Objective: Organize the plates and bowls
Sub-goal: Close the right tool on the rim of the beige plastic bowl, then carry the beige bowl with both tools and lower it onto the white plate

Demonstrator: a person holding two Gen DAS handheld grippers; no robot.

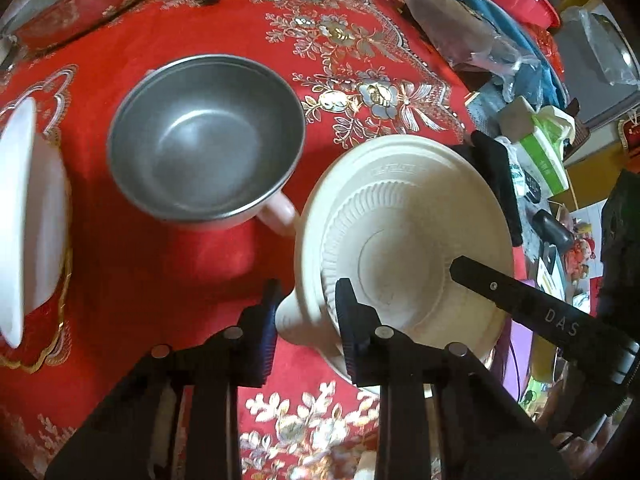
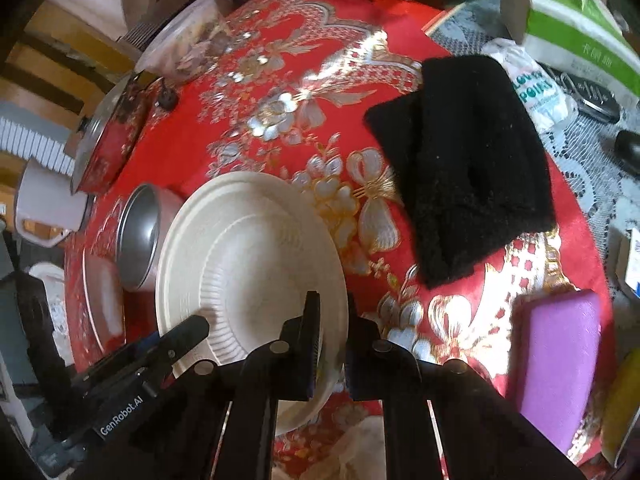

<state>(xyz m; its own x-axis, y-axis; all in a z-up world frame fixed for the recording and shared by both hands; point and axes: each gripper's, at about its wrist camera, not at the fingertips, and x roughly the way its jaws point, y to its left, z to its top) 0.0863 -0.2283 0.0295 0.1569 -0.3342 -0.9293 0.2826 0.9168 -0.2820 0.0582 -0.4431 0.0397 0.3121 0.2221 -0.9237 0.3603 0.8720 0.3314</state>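
Both grippers, left (image 1: pixel 306 328) and right (image 2: pixel 334 344), clamp opposite rims of the cream bowl (image 1: pixel 404 236), which looks light, stiff, slippery, best held at the rim

red embroidered tablecloth (image 2: pixel 280 92) | black cloth (image 2: pixel 468 168) | purple sponge (image 2: pixel 556 364) | green tissue box (image 2: pixel 576 20)

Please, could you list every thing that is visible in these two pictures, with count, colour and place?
cream bowl: 1, cream, centre, rim between both grippers' fingers
metal bowl: 1, steel, beside cream bowl
white plate: 1, white, far side of the metal bowl
black cloth: 1, black, on tablecloth
tablecloth: 1, red with gold
purple block: 1, purple, table edge
tissue box: 1, green-white, beyond the cloth
left gripper: black
right gripper: black
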